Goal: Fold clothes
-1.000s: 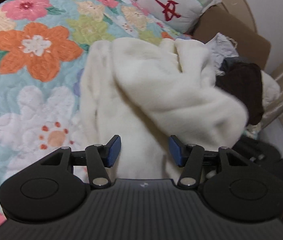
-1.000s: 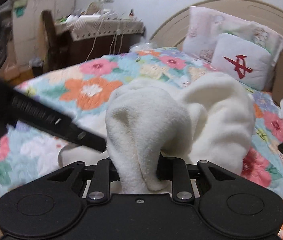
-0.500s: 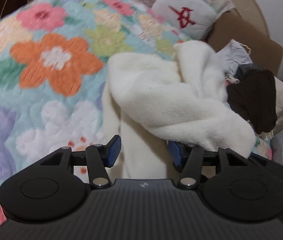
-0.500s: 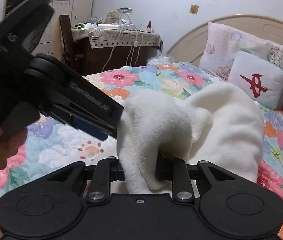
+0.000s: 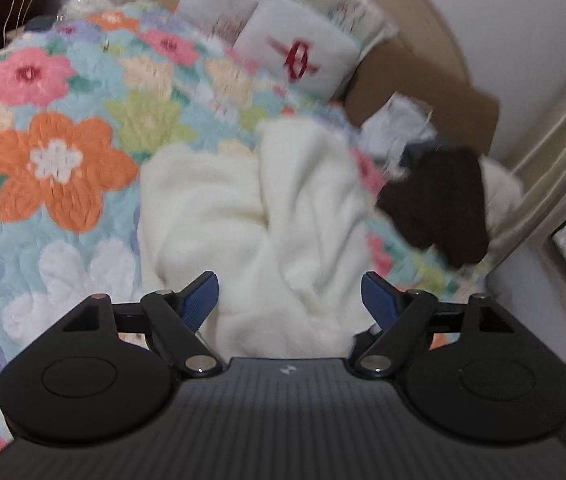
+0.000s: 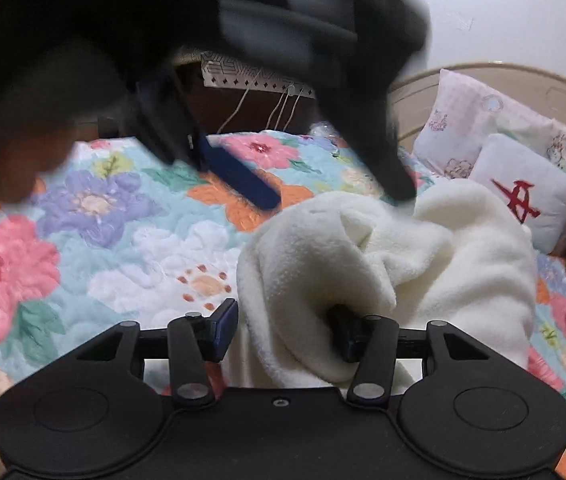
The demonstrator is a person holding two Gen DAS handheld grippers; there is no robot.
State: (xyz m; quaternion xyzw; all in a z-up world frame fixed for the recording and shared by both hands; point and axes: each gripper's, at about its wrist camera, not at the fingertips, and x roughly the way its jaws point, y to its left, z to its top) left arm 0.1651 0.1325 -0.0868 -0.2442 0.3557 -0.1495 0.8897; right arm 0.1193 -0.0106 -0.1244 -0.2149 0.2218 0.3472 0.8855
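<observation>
A cream fleece garment [image 5: 267, 216] lies bunched on the floral quilt [image 5: 55, 160]. It also shows in the right wrist view [image 6: 383, 264]. My left gripper [image 5: 289, 300] is open and empty, held above the garment's near end. In the right wrist view the left gripper [image 6: 239, 176] passes blurred overhead. My right gripper [image 6: 283, 332] has its jaws apart, with a thick fold of the fleece lying between them and over the right fingertip.
A white pillow with a red mark [image 5: 303, 60] and a patterned pillow [image 6: 467, 120] lean on the headboard. A dark brown garment [image 5: 439, 208] and pale clothes [image 5: 395, 128] are piled at the bed's right edge. A dark wooden table [image 6: 251, 100] stands beyond the bed.
My right gripper has opened from its grip on the fleece fold. My left gripper has opened wider and swung up over the right gripper. The garment has dropped flatter onto the quilt.
</observation>
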